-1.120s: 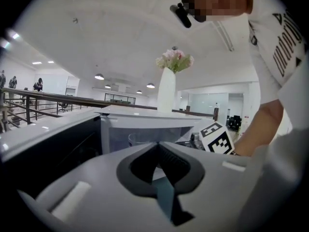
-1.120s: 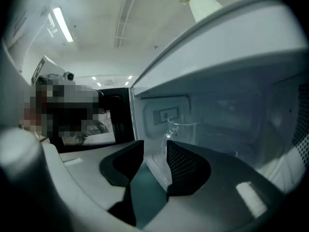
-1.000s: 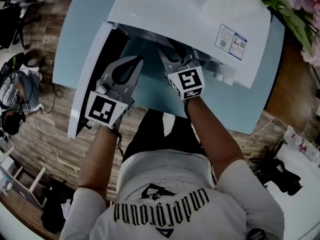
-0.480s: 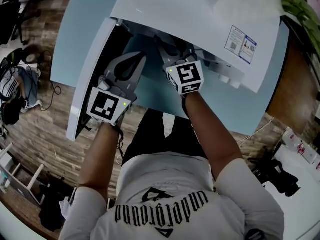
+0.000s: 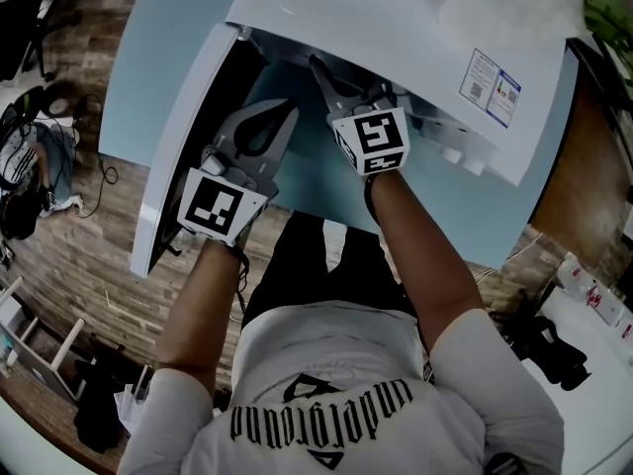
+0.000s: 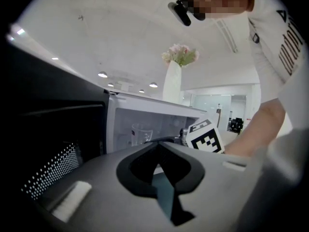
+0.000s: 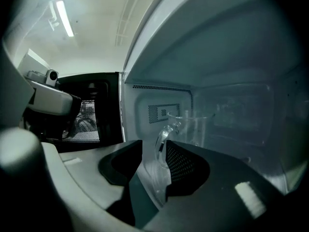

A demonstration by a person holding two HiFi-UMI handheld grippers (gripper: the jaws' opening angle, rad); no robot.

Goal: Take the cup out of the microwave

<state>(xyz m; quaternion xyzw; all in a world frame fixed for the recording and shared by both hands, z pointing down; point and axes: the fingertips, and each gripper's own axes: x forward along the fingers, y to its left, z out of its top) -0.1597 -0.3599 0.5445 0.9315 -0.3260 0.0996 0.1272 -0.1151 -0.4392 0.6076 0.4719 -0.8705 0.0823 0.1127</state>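
a: microwave (image 5: 396,28)?
b: white, on a blue counter (image 5: 148,47), door (image 5: 183,137) swung open at its left.
a: grippers?
b: left gripper (image 6: 157,146) sits by the door, jaws pressed together, nothing btwn. right gripper (image 7: 153,146) reaches into the cavity, jaws spread, just been opening.
a: cup (image 7: 193,127)?
b: clear glass, upright inside the cavity. its handle (image 7: 161,144) sits btwn the right jaws, unclamped.

Probably an open office hall: glass partitions (image 6: 208,103), recessed ceiling lights (image 6: 102,75), wood-plank floor (image 5: 89,255).
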